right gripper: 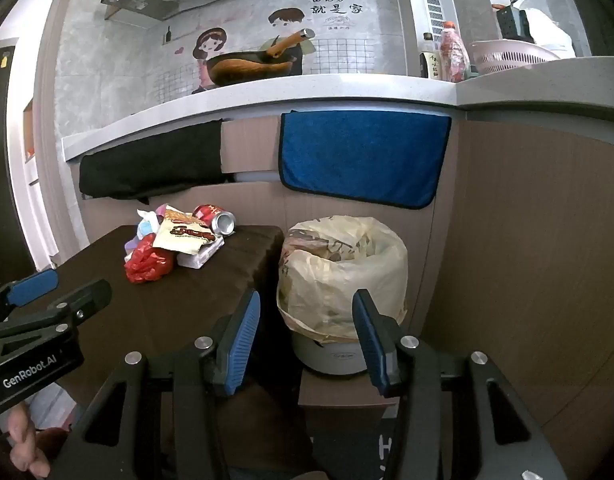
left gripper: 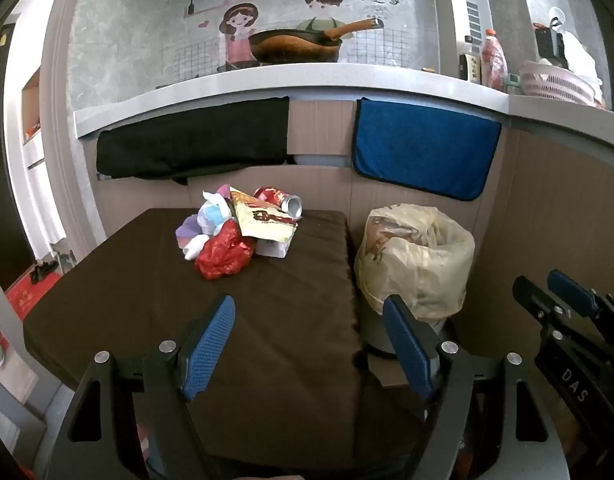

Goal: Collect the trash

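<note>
The heap of crumpled trash (left gripper: 237, 232) sits at the far end of the brown cloth-covered table (left gripper: 187, 320), close to the cabinet wall: a crinkly red plastic bag (left gripper: 223, 254) in front, a glossy yellow-and-red snack wrapper (left gripper: 265, 222) w/ a small white carton (left gripper: 273, 248) under it, white and lilac tissue wads (left gripper: 205, 228) on the left, and a dented red aluminium drink can (left gripper: 279, 200) on its side at the back, long axis running left-right, open end to the right. It lies straight ahead of the left gripper (left gripper: 311, 348), up the table; the right gripper (right gripper: 307, 340) faces the grey bin lined w/ a thin yellowish plastic bag (right gripper: 343, 264), beside the table's right edge. Left looks nearer the heap. Both grippers stand spread apart, nothing between their ribbed blue pads.
</note>
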